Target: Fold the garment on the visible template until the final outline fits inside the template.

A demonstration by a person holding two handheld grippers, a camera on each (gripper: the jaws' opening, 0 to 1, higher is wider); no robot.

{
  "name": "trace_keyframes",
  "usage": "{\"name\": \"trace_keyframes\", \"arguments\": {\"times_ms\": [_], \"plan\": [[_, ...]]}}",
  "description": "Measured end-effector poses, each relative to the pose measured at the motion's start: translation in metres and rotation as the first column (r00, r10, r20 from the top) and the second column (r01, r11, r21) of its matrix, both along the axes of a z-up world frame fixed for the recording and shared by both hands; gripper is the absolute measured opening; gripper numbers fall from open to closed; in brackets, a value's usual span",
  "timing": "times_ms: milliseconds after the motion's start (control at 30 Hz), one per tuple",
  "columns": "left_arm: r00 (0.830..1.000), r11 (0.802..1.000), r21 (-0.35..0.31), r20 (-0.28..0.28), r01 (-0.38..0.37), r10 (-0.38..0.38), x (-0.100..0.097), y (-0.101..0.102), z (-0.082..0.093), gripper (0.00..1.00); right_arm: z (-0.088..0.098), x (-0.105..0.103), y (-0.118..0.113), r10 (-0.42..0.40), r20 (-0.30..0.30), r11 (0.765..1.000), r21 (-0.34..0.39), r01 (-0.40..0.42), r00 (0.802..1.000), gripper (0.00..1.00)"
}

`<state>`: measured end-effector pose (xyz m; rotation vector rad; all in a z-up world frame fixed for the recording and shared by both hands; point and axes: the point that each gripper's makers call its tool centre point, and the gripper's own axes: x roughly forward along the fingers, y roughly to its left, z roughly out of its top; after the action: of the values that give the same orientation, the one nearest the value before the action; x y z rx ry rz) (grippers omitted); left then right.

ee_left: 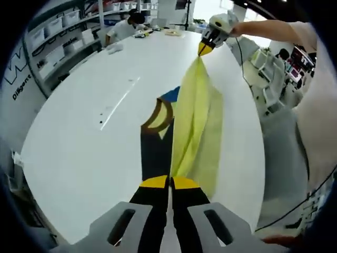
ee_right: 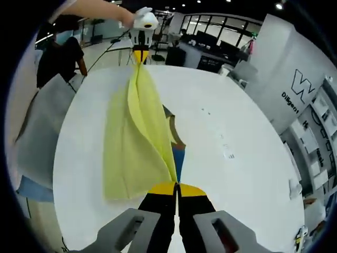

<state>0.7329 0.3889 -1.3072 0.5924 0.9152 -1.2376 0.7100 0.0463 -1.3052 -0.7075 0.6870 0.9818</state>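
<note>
A yellow garment hangs stretched in the air between my two grippers above a white table. My left gripper is shut on one end of it. The right gripper comes in at the top of the left gripper view, pinching the far end. In the right gripper view my right gripper is shut on the yellow garment, and the left gripper holds the far end. Under the cloth lies the dark template with an orange and blue patch; the template is mostly covered.
The white table is large and oval. Shelves with bins line the far wall, and a person sits at the table's far end. Grey cloth drapes beside the table's edge. Desks and chairs stand beyond.
</note>
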Motion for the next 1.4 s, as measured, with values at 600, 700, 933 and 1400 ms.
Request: {"name": "trace_keyframes", "arguments": {"times_ms": [600,700,933,1400], "plan": [[0.980,0.983,0.029,-0.084,-0.180,0.181,0.042,-0.009,-0.052,0.00,-0.063,0.057,-0.006,-0.110,-0.092,0.994,-0.019,0.109,0.990,0.00],[0.970,0.974,0.020,-0.094,-0.224,0.225,0.046,-0.011,-0.059,0.00,-0.072,0.061,-0.004,-0.135,-0.099,0.991,-0.020,0.134,0.986,0.00],[0.945,0.943,0.075,-0.029,-0.323,0.326,0.060,0.010,-0.077,0.00,-0.086,0.072,-0.005,-0.215,-0.090,0.976,-0.031,0.213,0.972,0.00],[0.994,0.994,0.025,0.023,-0.106,0.105,0.048,-0.026,-0.086,0.10,-0.106,0.058,0.023,-0.162,-0.119,0.987,-0.039,0.158,0.980,0.03]]}}
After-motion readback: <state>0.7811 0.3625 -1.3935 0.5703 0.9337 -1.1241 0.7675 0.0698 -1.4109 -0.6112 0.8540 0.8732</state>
